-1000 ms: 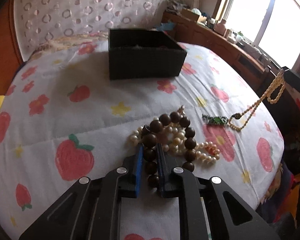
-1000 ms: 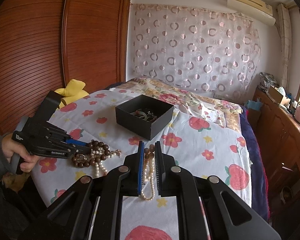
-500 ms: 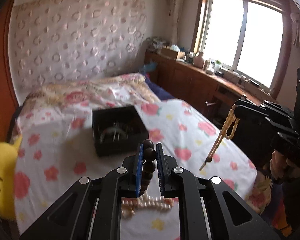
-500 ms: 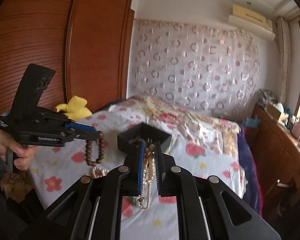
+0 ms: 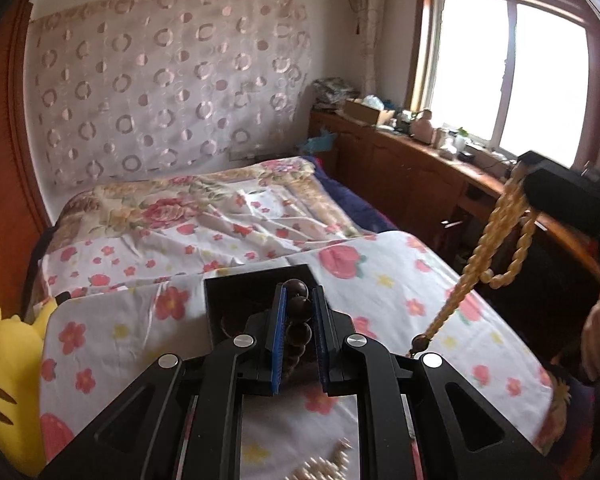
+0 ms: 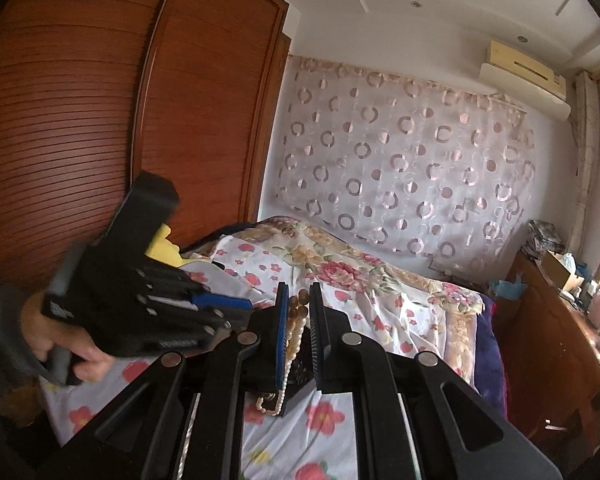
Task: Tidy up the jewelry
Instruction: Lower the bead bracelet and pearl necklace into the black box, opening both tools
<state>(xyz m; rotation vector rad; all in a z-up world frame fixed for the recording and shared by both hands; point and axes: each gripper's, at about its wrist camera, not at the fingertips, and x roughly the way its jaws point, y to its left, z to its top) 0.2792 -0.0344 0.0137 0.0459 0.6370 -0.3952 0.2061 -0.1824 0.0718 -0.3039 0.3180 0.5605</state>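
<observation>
My left gripper (image 5: 298, 294) is shut on a bracelet of dark brown wooden beads (image 5: 299, 330), lifted above the bed. Just behind its fingertips sits the black jewelry box (image 5: 224, 304), open-topped. My right gripper (image 6: 299, 294) is shut on a cream bead necklace (image 6: 294, 334) that hangs down between its fingers; the same necklace (image 5: 496, 236) dangles at the right of the left wrist view. Part of the black box (image 6: 300, 368) shows under the right gripper. A string of white pearls (image 5: 324, 466) lies blurred on the bed at the bottom.
The bed wears a white sheet with red flowers (image 5: 380, 280). A yellow plush toy (image 5: 8, 380) sits at its left edge. A wooden sideboard (image 5: 412, 168) with clutter runs under the window, and a brown wardrobe (image 6: 100, 120) stands left. A hand (image 6: 64, 344) grips the left tool.
Both grippers have risen off the bed, lifting the brown bracelet and the cream necklace clear of the sheet. The views tilted up, and the black box now lies close under both grippers.
</observation>
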